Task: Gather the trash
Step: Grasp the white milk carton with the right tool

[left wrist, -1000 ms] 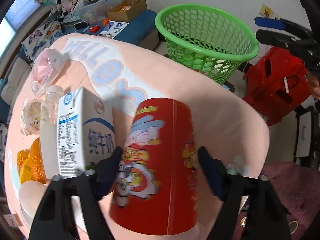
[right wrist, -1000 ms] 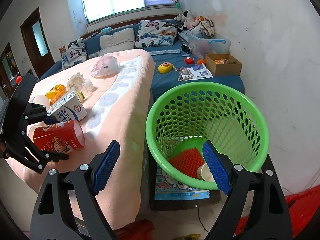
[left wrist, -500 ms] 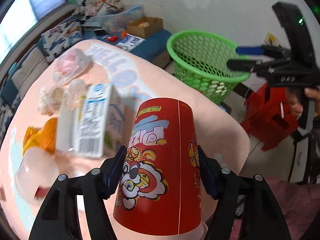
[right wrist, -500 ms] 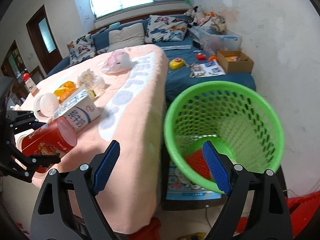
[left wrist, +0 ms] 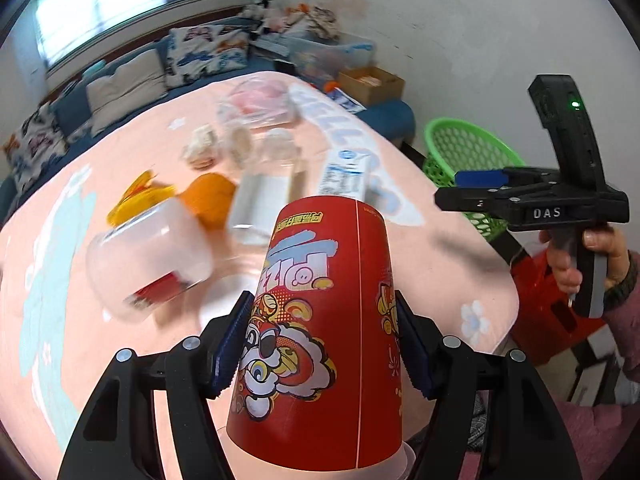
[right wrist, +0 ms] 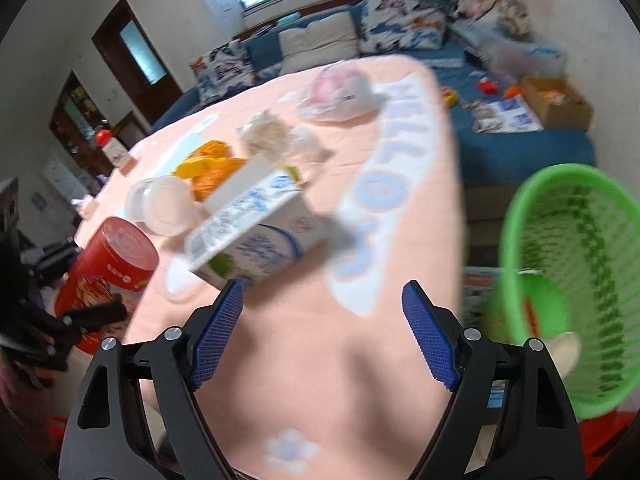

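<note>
I have the tall red paper cup with the cartoon print (left wrist: pixel 320 340) clamped between the blue pads of my left gripper (left wrist: pixel 322 346), one pad on each side of its wall, mouth toward me and base pointing away. I grip it around the middle because the wall is thin and would likely buckle if pinched near the open rim. It hangs clear of the pink tablecloth with the pale blue letters (left wrist: pixel 448 248), just off the near edge, so I judge it ready to be carried across to the green perforated plastic basket (left wrist: pixel 468 152), which stands on the floor beyond the table's right-hand edge.

My right gripper (right wrist: pixel 322 334) carries nothing; its jaws have just been closing a little, yet they stand apart with only cloth showing between them. It points down over the near part of the table, toward the white and blue milk carton (right wrist: pixel 256 236) lying on its side (probably my next pick, since it is the closest piece).

The rest of the rubbish sits further in: a clear plastic tub with a red label (left wrist: pixel 148 256), orange and yellow wrappers (left wrist: pixel 204 196), a clear plastic bottle (left wrist: pixel 280 160) and a pink-tinted bag (right wrist: pixel 340 92) near the far edge. The basket already holds something orange and something pale at the bottom; motion blur hides what.
</note>
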A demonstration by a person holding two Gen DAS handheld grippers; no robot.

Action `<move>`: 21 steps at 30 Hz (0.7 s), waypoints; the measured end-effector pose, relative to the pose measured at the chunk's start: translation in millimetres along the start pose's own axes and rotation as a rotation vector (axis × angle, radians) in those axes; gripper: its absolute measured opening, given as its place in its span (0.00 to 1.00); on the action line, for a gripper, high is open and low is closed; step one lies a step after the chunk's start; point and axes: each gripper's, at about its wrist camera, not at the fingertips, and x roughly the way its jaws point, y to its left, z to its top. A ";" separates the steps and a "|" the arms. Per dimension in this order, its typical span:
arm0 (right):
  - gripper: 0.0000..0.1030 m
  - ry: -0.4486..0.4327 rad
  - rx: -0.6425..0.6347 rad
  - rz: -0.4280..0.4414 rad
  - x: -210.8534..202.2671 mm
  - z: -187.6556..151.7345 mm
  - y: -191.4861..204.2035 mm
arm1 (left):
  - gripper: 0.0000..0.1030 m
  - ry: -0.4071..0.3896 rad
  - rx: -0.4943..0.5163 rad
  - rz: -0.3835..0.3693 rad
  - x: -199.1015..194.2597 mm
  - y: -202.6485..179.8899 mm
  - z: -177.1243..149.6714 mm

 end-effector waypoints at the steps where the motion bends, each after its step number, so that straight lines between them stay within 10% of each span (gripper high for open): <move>1: 0.76 0.011 0.011 0.017 5.2 2.8 4.0 | 0.63 -0.003 -0.011 0.004 -1.8 4.1 -2.3; 10: 0.73 0.101 0.248 0.169 49.4 30.5 15.0 | 0.63 -0.026 -0.048 0.016 -16.3 30.4 -20.3; 21: 0.73 0.148 0.393 0.078 76.5 45.1 17.4 | 0.63 -0.051 -0.037 -0.028 -18.8 41.5 -28.2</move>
